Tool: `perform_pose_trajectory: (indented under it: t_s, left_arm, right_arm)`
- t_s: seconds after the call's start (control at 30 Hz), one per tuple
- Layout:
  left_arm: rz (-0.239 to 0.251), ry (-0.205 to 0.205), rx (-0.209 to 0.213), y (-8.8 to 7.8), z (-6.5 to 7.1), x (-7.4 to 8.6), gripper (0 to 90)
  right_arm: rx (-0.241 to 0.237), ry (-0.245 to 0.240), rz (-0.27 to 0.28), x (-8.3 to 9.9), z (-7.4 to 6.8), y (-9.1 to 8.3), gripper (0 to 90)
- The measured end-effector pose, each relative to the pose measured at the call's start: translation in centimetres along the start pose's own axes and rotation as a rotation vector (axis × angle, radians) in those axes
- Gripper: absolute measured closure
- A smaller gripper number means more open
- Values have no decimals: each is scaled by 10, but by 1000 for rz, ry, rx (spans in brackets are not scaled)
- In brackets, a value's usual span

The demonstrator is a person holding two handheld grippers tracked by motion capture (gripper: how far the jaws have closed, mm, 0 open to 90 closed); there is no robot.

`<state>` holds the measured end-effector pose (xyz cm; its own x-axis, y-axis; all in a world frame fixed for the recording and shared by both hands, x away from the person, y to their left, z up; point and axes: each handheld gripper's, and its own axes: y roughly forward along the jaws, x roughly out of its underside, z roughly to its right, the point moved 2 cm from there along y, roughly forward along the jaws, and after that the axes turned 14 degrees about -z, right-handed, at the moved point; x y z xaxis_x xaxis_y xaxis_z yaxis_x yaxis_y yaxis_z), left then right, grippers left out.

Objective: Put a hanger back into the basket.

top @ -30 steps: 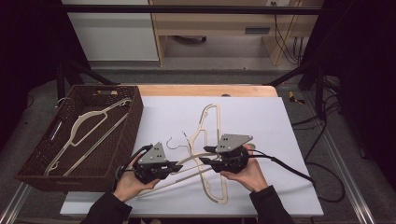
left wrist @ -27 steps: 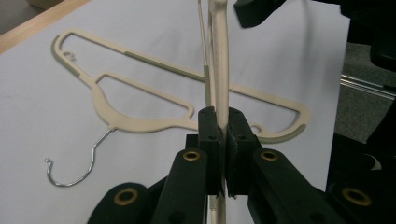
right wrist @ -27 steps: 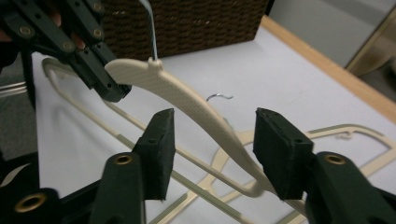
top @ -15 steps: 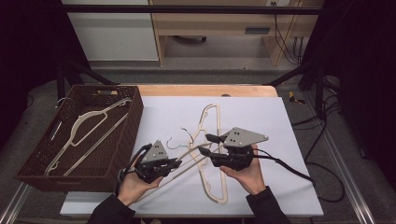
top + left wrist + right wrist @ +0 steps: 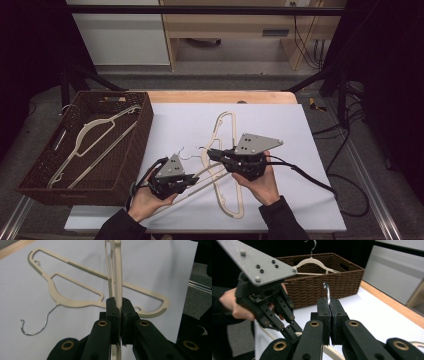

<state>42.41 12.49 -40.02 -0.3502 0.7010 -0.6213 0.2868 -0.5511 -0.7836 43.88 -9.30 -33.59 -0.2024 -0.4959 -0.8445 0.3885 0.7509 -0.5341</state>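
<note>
Left hand-held gripper (image 5: 192,179): jaws closed narrow on the shoulder bar of a cream hanger (image 5: 117,277), which runs up and away from the pads in the left gripper view.

Right hand-held gripper (image 5: 209,152): jaws have just closed, now clamped on the metal hook (image 5: 327,291) of that hanger; the wire stands up out of the pads in the right gripper view. So the held hanger spans between the two grippers, caught at both ends, just above the counter (image 5: 310,200).

A second cream hanger (image 5: 75,287) lies flat on the counter under the held one, beyond the left gripper's jaws, untouched.

The wicker basket (image 5: 142,145) sits just outside the left gripper, on the far side of it from the right one, and already holds a hanger (image 5: 87,137).

Progress, judged: one hanger stowed, one gripped and part lifted but not yet over the basket, one waiting. Left to do: carry the held hanger across to the basket, release, then fetch the last.
</note>
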Motion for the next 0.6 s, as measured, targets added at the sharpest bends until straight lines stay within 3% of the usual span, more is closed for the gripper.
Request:
perform_pose_trajectory:
  t_s: [0.2, 0.3, 0.4, 0.47, 0.6]
  left_arm:
    - [4, 8, 11, -1, 0, 0, 868]
    - [-1, -12, 1, 0, -1, 1, 868]
    - [-5, -46, -21, -1, -4, 1, 868]
    - [-2, -72, -33, -2, -7, 2, 868]
    - [-1, -90, -45, -2, -9, 3, 868]
  right_arm:
    - [-39, 9, -9, 1, 6, -3, 880]
    - [23, 12, -16, 2, 6, -3, 709]
    - [38, 7, -21, 4, 3, -4, 703]
    - [56, 3, -13, 5, 0, -6, 714]
    - [65, 1, -2, 6, -5, -8, 900]
